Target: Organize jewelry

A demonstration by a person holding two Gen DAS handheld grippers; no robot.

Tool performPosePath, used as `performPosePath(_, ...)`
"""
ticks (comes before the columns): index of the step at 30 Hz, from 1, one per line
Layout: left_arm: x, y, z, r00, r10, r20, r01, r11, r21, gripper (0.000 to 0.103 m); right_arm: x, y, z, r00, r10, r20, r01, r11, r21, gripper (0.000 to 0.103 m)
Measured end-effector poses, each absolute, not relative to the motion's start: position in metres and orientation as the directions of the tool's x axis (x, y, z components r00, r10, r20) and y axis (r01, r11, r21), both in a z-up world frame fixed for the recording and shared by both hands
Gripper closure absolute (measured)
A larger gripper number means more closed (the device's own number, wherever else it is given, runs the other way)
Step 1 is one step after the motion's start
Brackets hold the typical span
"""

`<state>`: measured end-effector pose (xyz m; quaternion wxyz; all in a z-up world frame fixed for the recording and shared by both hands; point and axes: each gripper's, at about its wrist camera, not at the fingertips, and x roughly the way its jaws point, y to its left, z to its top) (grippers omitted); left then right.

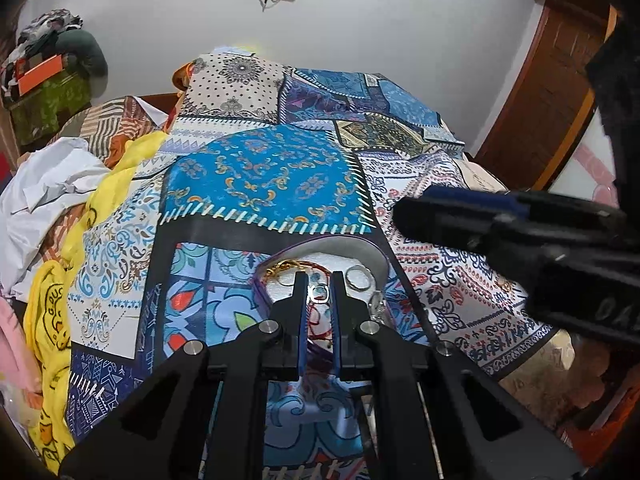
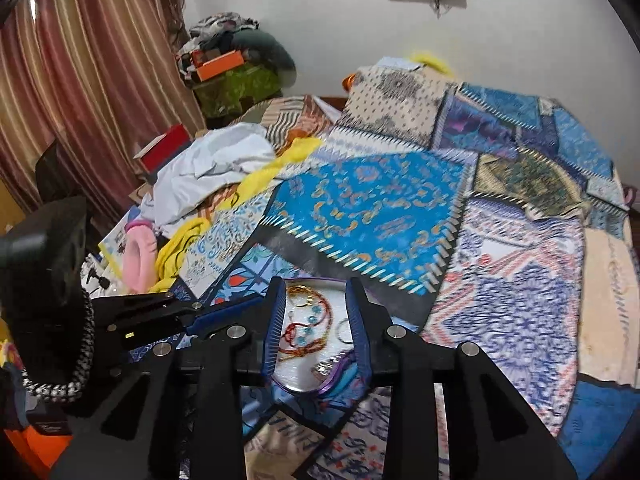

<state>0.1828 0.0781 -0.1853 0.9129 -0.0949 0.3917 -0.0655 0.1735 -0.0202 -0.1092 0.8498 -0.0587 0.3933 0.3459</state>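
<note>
A purple-rimmed jewelry tray (image 1: 360, 246) with white lining lies on the patchwork bedspread. It holds a gold chain (image 1: 280, 268), a red cord bracelet (image 2: 298, 336) and silver rings (image 1: 358, 276). My left gripper (image 1: 319, 294) is shut on a small silver ring (image 1: 319, 294) with a pale stone, just above the tray. My right gripper (image 2: 316, 300) is open above the same tray (image 2: 296, 380), its fingers straddling the jewelry. The right gripper also shows in the left wrist view (image 1: 500, 224), at the right.
The patchwork bedspread (image 1: 264, 176) covers the bed. Yellow and white cloths (image 1: 60, 200) are piled along its left side. A pink item (image 2: 140, 252) and a red box (image 2: 166, 148) lie further left. A wooden door (image 1: 552, 92) stands at the right.
</note>
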Motion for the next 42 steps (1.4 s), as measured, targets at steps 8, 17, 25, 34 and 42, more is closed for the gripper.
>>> performPosePath(8, 0.187, 0.067, -0.189, 0.657, -0.185, -0.731, 0.049, 0.978, -0.203, 0.095, 0.168, -0.054, -0.104, 0.532, 0.470, -0.704, -0.574, 0.812, 0.109, 0.063)
performPosePath(17, 0.178, 0.061, -0.167, 0.674, -0.159, -0.722, 0.038, 0.983, -0.182, 0.093, 0.166, -0.088, -0.106, 0.579, 0.396, -0.713, -0.506, 0.860, 0.066, 0.063)
performPosePath(25, 0.169, 0.042, -0.140, 0.715, -0.159, -0.681, 0.065, 0.985, -0.162, 0.074, 0.163, -0.126, -0.103, 0.622, 0.333, -0.709, -0.435, 0.899, 0.041, 0.060)
performPosePath(34, 0.174, 0.006, -0.145, 0.684, -0.195, -0.703, 0.126, 0.981, -0.149, 0.073, 0.156, -0.154, -0.107, 0.622, 0.301, -0.722, -0.399, 0.916, 0.038, 0.030)
performPosePath(42, 0.181, -0.020, -0.154, 0.655, -0.222, -0.722, 0.170, 0.975, -0.146, 0.073, 0.156, -0.176, -0.115, 0.642, 0.226, -0.732, -0.332, 0.943, 0.000, 0.029)
